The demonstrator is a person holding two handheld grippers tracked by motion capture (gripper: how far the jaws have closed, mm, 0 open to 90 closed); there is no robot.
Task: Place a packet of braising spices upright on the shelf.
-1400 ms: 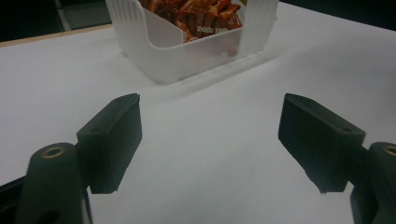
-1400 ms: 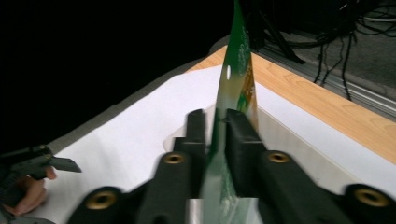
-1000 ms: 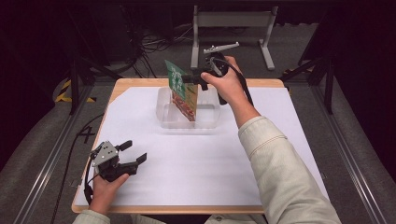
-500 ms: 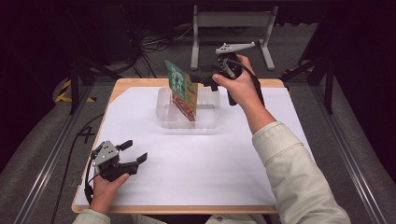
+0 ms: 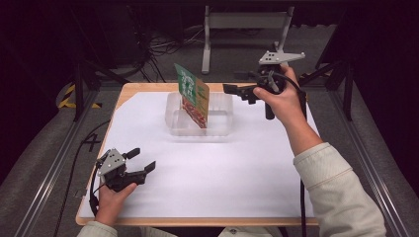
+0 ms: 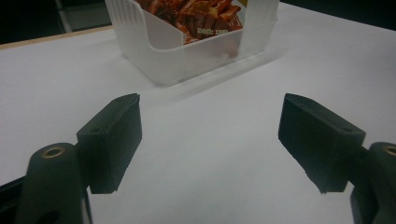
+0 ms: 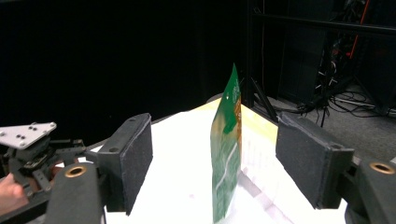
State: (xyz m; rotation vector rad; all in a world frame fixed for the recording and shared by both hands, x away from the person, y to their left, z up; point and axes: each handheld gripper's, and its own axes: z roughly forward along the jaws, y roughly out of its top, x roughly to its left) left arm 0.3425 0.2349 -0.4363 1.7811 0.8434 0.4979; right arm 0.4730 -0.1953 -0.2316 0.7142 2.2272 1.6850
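A snack bag (image 5: 191, 97), green at the top and red-orange below, stands upright and slightly tilted in a clear plastic bin (image 5: 220, 123) at the back middle of the table. My right gripper (image 5: 238, 92) hovers open just right of the bag and is not touching it. In the right gripper view the bag (image 7: 226, 154) is edge-on, farther off between the open jaws of that gripper (image 7: 217, 140). My left gripper (image 5: 141, 160) rests open at the front left, holding nothing. In the left gripper view its jaws (image 6: 210, 121) point at the bin (image 6: 187, 51) and the bag (image 6: 196, 11).
A white sheet (image 5: 212, 173) covers the wooden table (image 5: 143, 88). A metal stand (image 5: 244, 22) is on the floor behind the table, and rails (image 5: 49, 168) run along both sides. The other hand's gripper (image 7: 28, 140) appears far left in the right gripper view.
My right gripper has drawn back to the right, away from the top of the bag. The bag stays standing in the bin. The left gripper has not moved.
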